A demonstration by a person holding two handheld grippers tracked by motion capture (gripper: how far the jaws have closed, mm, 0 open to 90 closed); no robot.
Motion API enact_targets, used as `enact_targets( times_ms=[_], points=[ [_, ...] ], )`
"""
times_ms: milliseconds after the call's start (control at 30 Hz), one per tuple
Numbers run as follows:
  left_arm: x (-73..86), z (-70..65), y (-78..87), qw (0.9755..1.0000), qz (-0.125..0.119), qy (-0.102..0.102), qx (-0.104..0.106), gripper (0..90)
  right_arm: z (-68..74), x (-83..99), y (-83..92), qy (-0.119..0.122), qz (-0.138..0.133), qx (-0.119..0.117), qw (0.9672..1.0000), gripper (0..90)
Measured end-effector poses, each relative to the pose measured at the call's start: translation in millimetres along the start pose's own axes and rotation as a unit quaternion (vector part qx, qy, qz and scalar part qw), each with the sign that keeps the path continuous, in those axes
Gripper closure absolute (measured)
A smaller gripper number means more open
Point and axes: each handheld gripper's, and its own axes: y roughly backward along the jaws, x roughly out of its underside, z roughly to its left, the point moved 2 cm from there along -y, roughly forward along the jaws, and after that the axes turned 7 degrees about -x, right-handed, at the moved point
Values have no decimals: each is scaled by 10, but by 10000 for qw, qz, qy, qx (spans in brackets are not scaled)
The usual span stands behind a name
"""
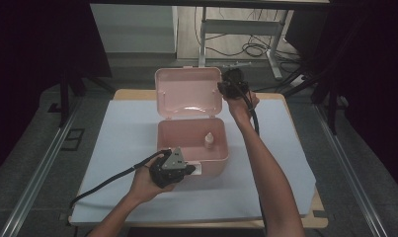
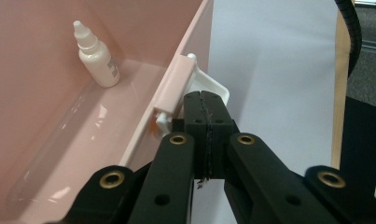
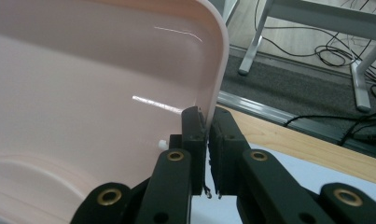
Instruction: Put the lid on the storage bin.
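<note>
A pink plastic box (image 1: 214, 168) stands open on the table with its lid (image 1: 189, 91) upright at the back. A small white dropper bottle (image 1: 209, 140) stands inside it, also clear in the left gripper view (image 2: 99, 58). My left gripper (image 1: 179, 170) sits at the box's front wall. Its jaws are shut together (image 2: 205, 99), with their tips against the white latch (image 2: 216, 86). My right gripper (image 1: 230, 85) is up at the lid's right edge. It is shut on the lid's rim (image 3: 216, 84), which runs between its fingertips (image 3: 206, 120).
The box sits on a pale mat (image 1: 122, 143) that covers a wooden table (image 1: 196, 223). The left gripper's cable (image 1: 107, 181) trails over the mat at the front left. Desk legs and loose cables (image 1: 256, 47) lie on the floor beyond the table.
</note>
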Motion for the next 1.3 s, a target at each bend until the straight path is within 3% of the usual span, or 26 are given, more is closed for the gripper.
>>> enact_targets(
  times_ms=[633, 1300],
  points=[
    [-2, 6, -3, 10000, 6, 54, 8, 900, 94, 84, 228, 137, -539, 16, 9985, 866],
    [1, -3, -3, 10000, 3, 33, 8, 900, 198, 223, 451, 250, -1076, 49, 9939, 872]
  ],
)
